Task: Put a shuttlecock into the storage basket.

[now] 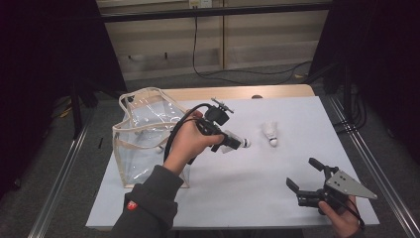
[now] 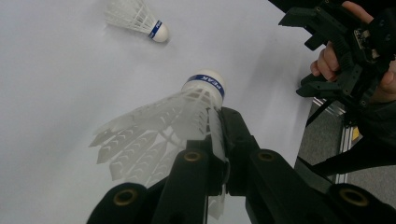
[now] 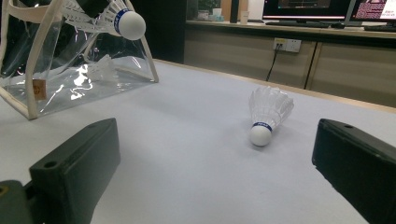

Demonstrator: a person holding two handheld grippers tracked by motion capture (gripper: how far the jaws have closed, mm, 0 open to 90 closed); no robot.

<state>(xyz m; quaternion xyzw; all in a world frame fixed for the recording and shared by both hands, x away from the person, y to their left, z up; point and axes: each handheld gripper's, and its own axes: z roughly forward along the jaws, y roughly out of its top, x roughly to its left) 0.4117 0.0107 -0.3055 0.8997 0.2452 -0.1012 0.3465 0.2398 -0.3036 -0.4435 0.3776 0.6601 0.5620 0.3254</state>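
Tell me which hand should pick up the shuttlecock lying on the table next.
Right, probably. The right gripper is open with nothing between its jaws, and it faces the loose shuttlecock lying on the table. The left gripper is shut on another shuttlecock, beside the clear bag.

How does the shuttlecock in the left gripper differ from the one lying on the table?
The held shuttlecock is clamped by its feathers in the left gripper, above the table; the loose shuttlecock lies untouched on the white table. The held one's feathers look splayed; the loose one's form a neat cone. Both are white with a blue band.
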